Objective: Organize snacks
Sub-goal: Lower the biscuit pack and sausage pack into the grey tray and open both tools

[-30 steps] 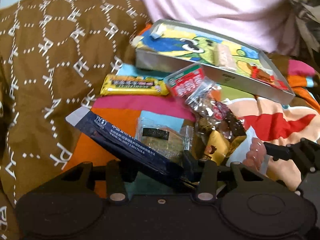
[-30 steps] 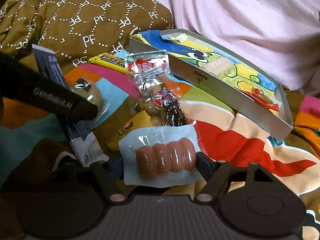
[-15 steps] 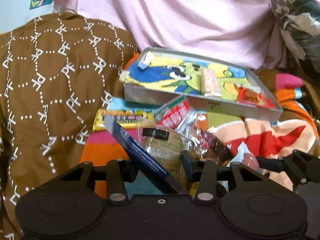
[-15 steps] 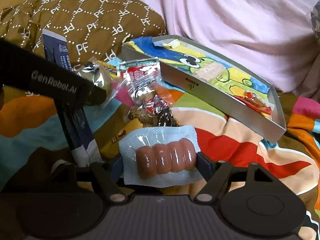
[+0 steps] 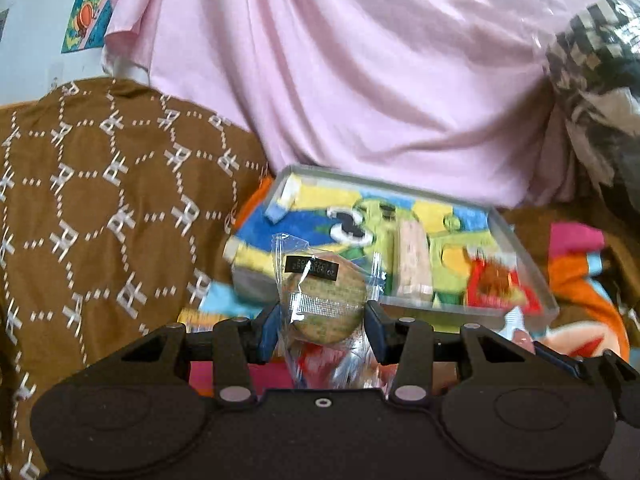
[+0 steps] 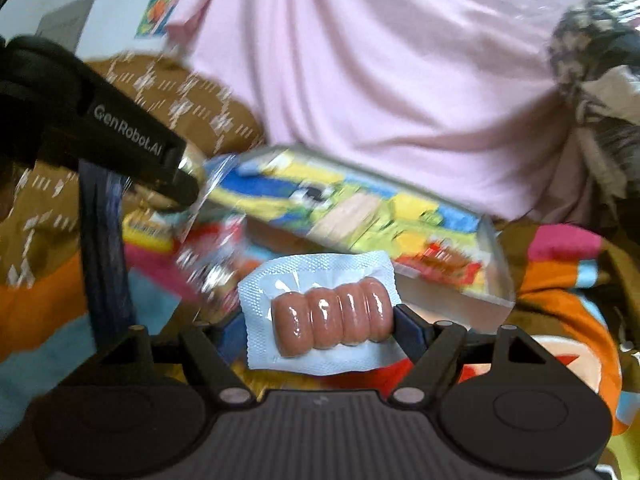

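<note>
Reading "GenRobot.AI" along its side, the left gripper (image 6: 188,184) clasped a wrapped biscuit (image 5: 324,300) before the tray (image 5: 532,280); the right gripper (image 6: 320,320) clutched a sausage pack (image 6: 330,316), label unreadable

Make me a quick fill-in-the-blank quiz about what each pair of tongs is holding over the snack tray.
1. The left tongs grip a round ____ in a clear wrapper.
2. The right tongs hold a sealed pack of ____ sausages.
3. The grey tray lies in front of a ____ sheet.

Missing words: cookie; four; pink
</note>
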Available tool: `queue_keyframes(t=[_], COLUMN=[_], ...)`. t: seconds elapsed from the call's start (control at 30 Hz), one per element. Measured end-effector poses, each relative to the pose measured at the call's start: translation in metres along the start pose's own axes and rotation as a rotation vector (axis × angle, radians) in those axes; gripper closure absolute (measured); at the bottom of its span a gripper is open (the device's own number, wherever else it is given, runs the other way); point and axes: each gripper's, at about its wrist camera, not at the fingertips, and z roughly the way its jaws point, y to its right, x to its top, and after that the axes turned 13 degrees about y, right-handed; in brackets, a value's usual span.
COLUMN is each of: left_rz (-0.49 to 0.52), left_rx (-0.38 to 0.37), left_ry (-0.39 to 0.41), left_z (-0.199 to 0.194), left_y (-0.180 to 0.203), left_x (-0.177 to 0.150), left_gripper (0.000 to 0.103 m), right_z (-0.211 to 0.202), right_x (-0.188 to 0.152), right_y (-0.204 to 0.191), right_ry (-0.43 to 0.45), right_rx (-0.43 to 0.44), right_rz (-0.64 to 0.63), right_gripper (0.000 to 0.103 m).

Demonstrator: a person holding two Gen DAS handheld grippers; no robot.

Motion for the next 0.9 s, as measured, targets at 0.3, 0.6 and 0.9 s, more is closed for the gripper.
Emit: queue_keyframes(t=[0.3,0.6,0.9], left_rz=[-0.021,-0.128,-0.139], left_rx=[0.024,0.041,0.065], left_ry=[0.038,-0.055,-0.099], left_z=[0.046,0.103,0.136], left_y=[0.013,0.021,0.023], left_x=[0.022,0.019,0.012], left_gripper=[0.056,0.056,0.056], right_z=[0.035,0.080,0.102], right_x=[0.018,0.015,0.004], right_y=[0.025,0.047,0.053], right_ry=[0.101,0.041,-0.015], right_rx=[-0.123,-0.194,-0.177], right_rz=[0.014,-0.014,0.036], right_gripper=[0.023,0.023,0.023])
